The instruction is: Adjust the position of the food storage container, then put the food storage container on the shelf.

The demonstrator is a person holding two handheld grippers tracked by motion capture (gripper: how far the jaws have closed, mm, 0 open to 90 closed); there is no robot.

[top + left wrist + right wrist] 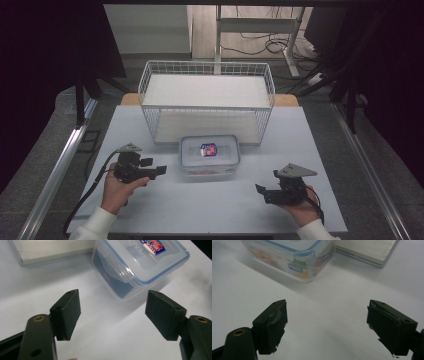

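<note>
Both grippers clear of the closed box

Your left gripper (156, 168) and right gripper (261, 192) hold jaws apart, empty, flanking the lidded plastic container (209, 154), which sits between them before the wire basket (207, 101), probably ready for lifting.

High view: table (210, 200) brightly lit from overhead, surroundings dark at nine and three o'clock. Gripper views: soft focus (near jaws blurred), container (140, 262) casting soft shadow toward six o'clock.
</note>
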